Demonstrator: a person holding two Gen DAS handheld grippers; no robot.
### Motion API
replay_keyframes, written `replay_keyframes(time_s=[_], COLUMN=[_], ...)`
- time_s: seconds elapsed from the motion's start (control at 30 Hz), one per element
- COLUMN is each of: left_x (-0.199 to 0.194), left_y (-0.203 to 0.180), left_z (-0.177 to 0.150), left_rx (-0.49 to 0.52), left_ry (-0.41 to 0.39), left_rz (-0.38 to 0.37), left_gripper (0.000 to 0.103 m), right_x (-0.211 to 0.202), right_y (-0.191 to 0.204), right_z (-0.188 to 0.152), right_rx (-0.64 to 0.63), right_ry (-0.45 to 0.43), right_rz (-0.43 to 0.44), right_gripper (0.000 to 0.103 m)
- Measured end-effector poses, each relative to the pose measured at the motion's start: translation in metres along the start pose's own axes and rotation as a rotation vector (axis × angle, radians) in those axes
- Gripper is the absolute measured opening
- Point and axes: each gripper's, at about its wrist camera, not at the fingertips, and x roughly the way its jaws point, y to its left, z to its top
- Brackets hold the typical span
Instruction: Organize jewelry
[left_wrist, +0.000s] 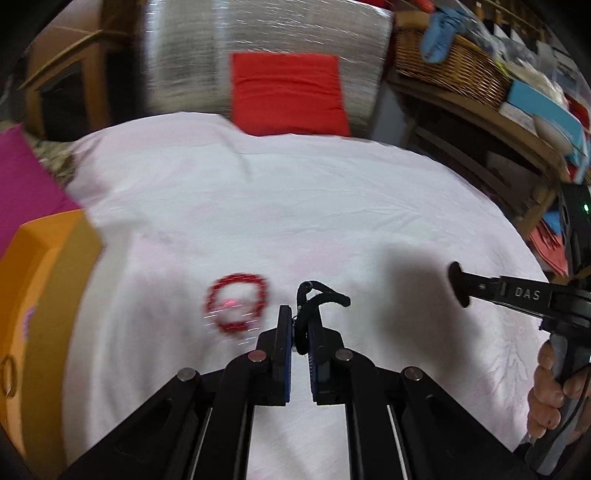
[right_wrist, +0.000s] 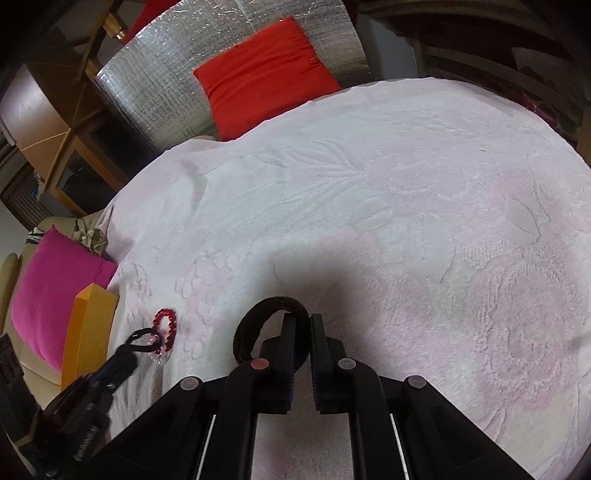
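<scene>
Spreading under both of my tools is the pale pink embossed bedspread (right_wrist: 406, 192), with a red cushion (right_wrist: 258, 74) leaning on silver quilted foil at the far edge and a magenta cushion (right_wrist: 48, 295) off to my left. Sitting at the left edge of the cloth is the orange box (left_wrist: 44, 314), which I am taking to be where the jewelry belongs; most of it is cut off by the frame, and I cannot tell whether it is open. My left gripper (left_wrist: 300, 314) is pinching a thin black cord bracelet (left_wrist: 321, 295) between pressed-together pads, its loop sticking up past the tips, and this hand is the one nearer the box, which lies to its left. My right gripper (right_wrist: 300, 325) is clamped on a thicker black ring-shaped bracelet (right_wrist: 255, 325), its hoop curling out to the left of the jaws, and it is well apart from the box, with the left tool between. Lying flat on the cloth just left of my left tips, between them and the box, is the red beaded bracelet (left_wrist: 236, 304), untouched and blurred in the left view; in the right view my own left tool is overlapping its lower part.
</scene>
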Motion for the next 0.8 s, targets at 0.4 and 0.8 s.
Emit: replay_keyframes(time_s=[0.4, 0.8], left_x=[-0.054, -0.064], left_y=[0.061, 0.067], left_z=[-0.021, -0.034], left_rx=[-0.139, -0.116], left_ry=[-0.071, -0.080], left_rz=[0.161, 0.238], left_gripper=[0.008, 0.008], right_x=[0.001, 0.007], right_y=[0.041, 0.090], right_z=[-0.021, -0.045], right_rx=[-0.072, -0.195], right_ry=[-0.017, -0.030], right_rz=[0.061, 0.098], right_gripper=[0.008, 0.008])
